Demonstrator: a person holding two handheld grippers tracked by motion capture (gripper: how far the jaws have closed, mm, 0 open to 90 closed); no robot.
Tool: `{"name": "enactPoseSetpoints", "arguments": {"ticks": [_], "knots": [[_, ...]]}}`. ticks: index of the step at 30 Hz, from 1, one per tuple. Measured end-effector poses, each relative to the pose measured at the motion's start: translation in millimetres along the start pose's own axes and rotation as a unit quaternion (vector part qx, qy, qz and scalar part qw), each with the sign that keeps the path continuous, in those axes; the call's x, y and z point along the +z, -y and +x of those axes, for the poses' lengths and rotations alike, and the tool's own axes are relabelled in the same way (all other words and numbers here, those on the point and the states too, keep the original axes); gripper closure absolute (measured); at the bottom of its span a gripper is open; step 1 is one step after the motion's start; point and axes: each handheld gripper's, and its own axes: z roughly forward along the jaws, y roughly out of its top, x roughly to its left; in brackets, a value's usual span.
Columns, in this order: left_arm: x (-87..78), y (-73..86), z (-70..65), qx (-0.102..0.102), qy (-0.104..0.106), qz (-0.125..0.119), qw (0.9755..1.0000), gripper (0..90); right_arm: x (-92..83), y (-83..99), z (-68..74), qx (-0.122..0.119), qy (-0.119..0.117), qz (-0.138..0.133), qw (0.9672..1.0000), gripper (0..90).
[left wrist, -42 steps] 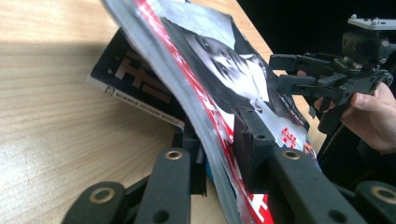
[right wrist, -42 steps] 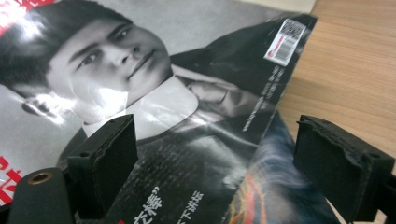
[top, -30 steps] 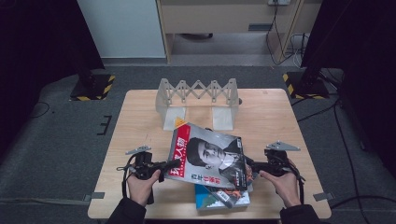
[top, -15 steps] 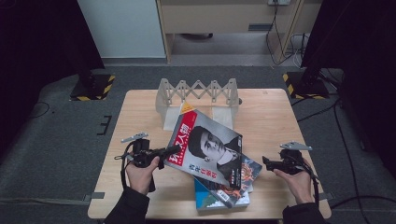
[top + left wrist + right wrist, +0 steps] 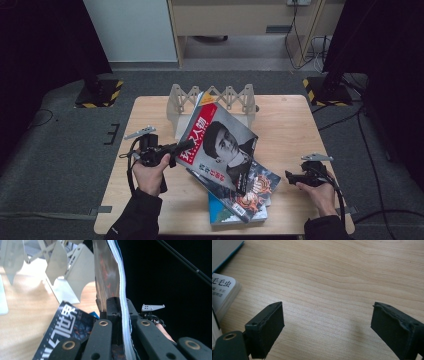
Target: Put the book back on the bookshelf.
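Observation:
My left gripper [image 5: 177, 148] is shut on the left edge of a magazine [image 5: 220, 145] with a portrait cover and holds it tilted above the table. In the left gripper view its jaws [image 5: 120, 307] pinch the page edges of the magazine [image 5: 117, 277], which stands upright. My right gripper [image 5: 289, 176] is open near the table's right front, apart from the magazines. The right gripper view shows nothing but bare wood between the jaws [image 5: 327, 322].
A pale folding rack [image 5: 235, 97] stands at the back of the wooden table [image 5: 290, 125]. A dark magazine [image 5: 257, 185] lies on a blue book [image 5: 220, 214] at front centre, under the lifted one. A white book corner [image 5: 222, 290] lies left of the right jaws.
The left gripper has raised the magazine and swung it up toward the rack. The right gripper has drawn away from the magazine's right edge, out to the right and lower.

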Motion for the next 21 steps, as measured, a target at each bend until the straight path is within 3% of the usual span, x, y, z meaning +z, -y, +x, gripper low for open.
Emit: {"name": "enactPoseSetpoints", "arguments": {"ticks": [11, 21], "knots": [[-16.6, -34.6, -12.7, 0.025, -0.017, -0.038, 0.9988, 86.1, 11.2, 5.3, -2.2, -0.003, -0.002, 0.028, 0.9996, 8.3], [-45.9, -57.8, -12.4, 0.042, -0.048, -0.067, 0.9957, 86.1, 14.5, 11.0, -2.2, -0.002, -0.006, -0.001, 1.0, 3.5]]}}
